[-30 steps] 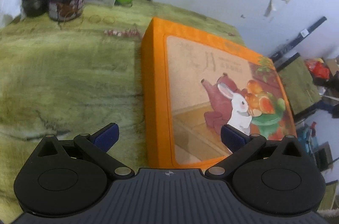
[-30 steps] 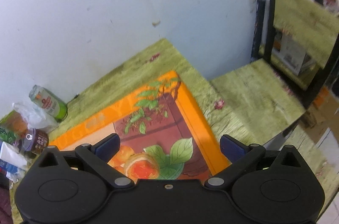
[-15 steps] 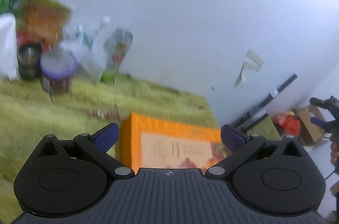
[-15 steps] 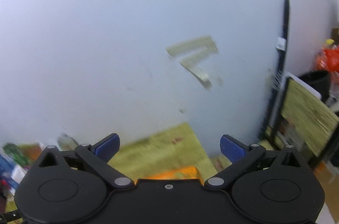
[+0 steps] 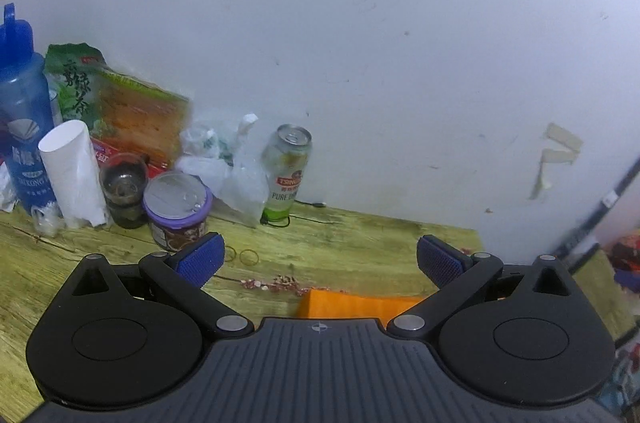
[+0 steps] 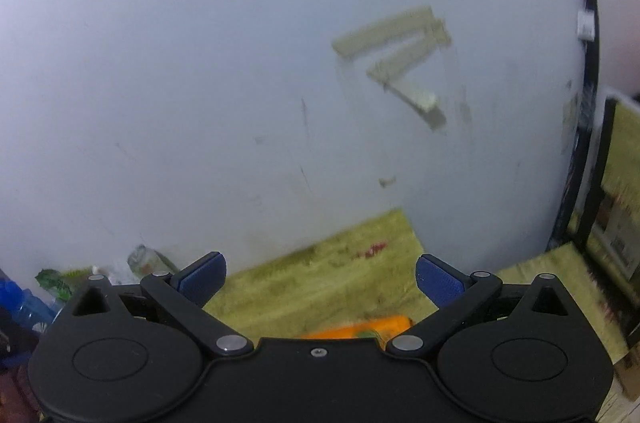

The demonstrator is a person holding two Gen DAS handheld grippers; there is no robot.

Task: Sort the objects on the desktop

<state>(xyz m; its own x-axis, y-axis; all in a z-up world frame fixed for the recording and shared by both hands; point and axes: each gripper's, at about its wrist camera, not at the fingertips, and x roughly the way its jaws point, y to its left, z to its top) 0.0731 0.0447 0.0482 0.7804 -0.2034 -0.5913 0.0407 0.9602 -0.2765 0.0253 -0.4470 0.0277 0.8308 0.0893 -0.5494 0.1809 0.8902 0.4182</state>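
Left wrist view: left tool [image 5: 319,259] spread wide, nothing between its two blue pads [image 5: 200,260], raised over the green-stained tabletop [image 5: 352,243]. One orange box [image 5: 352,305] flat on the tabletop just under the tool, only its far edge showing above the tool body. A scatter of small red bits [image 5: 276,282] just beyond that edge. Two rubber bands [image 5: 248,255] side by side further back. Clutter lined up along the white wall [image 5: 360,43], well apart from the box: one blue bottle [image 5: 22,127] at far left, one white paper roll [image 5: 74,175] upright beside it, one dark glass jar [image 5: 124,191], one purple-rimmed tub [image 5: 176,211] nearest the left pad, one green tea packet [image 5: 80,91] leaning on the wall with an orange packet [image 5: 140,119] beside it, one crumpled plastic bag [image 5: 228,171], one opened beer can [image 5: 286,175] upright. Three strips of tape [image 5: 558,151] stuck on the wall at right.

Right wrist view, somewhat blurred: right tool [image 6: 319,281] likewise spread wide and empty, aimed mostly at the wall [image 6: 200,63]. Corner of the tabletop [image 6: 332,283] visible between the fingers, with the box [image 6: 360,329] as an orange sliver just above the tool body. Three tape strips [image 6: 400,63] on the wall. One can [image 6: 148,261], the tea packet [image 6: 56,281] and the bottle [image 6: 20,299] small at lower left. One black bar [image 6: 588,43] leaning at right.
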